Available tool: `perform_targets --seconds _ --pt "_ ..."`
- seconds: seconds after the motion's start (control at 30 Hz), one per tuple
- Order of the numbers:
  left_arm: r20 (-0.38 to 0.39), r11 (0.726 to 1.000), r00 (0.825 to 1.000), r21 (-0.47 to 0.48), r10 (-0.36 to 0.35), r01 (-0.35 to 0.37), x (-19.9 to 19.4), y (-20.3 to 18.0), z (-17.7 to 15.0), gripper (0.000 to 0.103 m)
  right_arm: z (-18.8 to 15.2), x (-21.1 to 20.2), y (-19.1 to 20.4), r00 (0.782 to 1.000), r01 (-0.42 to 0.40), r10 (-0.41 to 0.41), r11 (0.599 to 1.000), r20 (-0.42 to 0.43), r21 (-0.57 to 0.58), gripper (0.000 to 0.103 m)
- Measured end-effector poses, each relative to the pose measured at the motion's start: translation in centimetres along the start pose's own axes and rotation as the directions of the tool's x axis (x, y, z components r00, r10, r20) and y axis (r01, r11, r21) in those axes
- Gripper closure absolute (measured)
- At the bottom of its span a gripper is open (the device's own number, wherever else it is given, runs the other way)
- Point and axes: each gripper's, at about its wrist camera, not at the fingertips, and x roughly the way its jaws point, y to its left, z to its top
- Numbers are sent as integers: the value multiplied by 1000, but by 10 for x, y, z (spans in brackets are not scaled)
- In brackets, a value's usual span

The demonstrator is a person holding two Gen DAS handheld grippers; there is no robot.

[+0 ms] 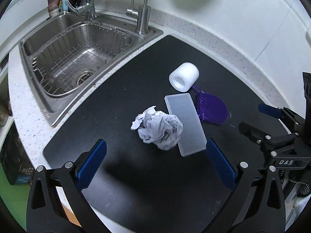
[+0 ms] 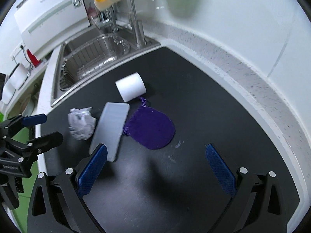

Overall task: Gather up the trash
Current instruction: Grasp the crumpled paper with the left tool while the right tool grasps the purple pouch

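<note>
Left wrist: left gripper (image 1: 155, 155) jaws wide, empty (right gripper (image 2: 156, 155) likewise).

Here is the pale speckled bench (image 1: 194, 29), with a steel sink (image 1: 64, 44) set into it on the left and a wire basket (image 1: 77, 58) sitting in the basin. A black mat (image 1: 136, 97) covers the bench just beside the sink. On the mat, a crumpled paper ball (image 1: 158, 129) touches a flat grey box (image 1: 184, 122). Against the box's other long side lies a purple drawstring pouch (image 1: 211, 108). At the far end of the box, a white foam roll (image 1: 183, 76) lies on its side, close to the pouch's cord.
</note>
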Motion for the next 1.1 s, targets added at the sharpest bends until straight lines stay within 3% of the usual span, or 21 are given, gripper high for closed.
perform_targets --seconds 0.33,0.4,0.43,0.47,0.67,0.73,0.87,0.9,0.97,1.0,1.03,1.1 --pt "-24 1000 999 18 24 -24 37 1 12 3 9 39 -13 999 3 -4 999 -45 -37 6" --pt "-19 999 999 18 28 -28 40 2 12 13 10 43 -15 999 5 -7 999 -47 -43 6" --pt "-28 999 999 17 36 -36 43 3 13 32 11 44 -15 999 1 -3 999 -44 -45 6" --pt "-37 999 999 18 37 -37 46 3 14 43 12 46 -15 999 1 -3 999 -45 -49 6" --pt "-27 999 999 26 39 -39 45 3 18 56 18 58 -9 999 -7 3 996 -50 -86 8" --pt "-25 999 999 30 41 -40 44 3 19 57 19 63 -5 998 -10 4 995 -65 -99 26" --pt "-18 999 999 27 38 -37 42 4 20 57 19 62 0 999 2 -9 993 -54 -115 35" --pt "-15 999 999 28 39 -38 41 4 21 57 19 61 1 999 1 -7 993 -50 -119 45" --pt "-10 999 999 28 36 -36 40 3 22 57 19 60 4 999 -3 -3 991 -50 -130 54" --pt "-6 999 999 29 33 -33 38 3 22 57 19 59 5 999 -7 0 991 -50 -132 65" --pt "-3 999 999 30 32 -32 37 2 22 57 20 58 6 999 -11 4 991 -52 -133 83" --pt "1 999 1000 31 24 -24 34 1 22 57 19 58 7 998 -5 -2 991 -56 -133 93"
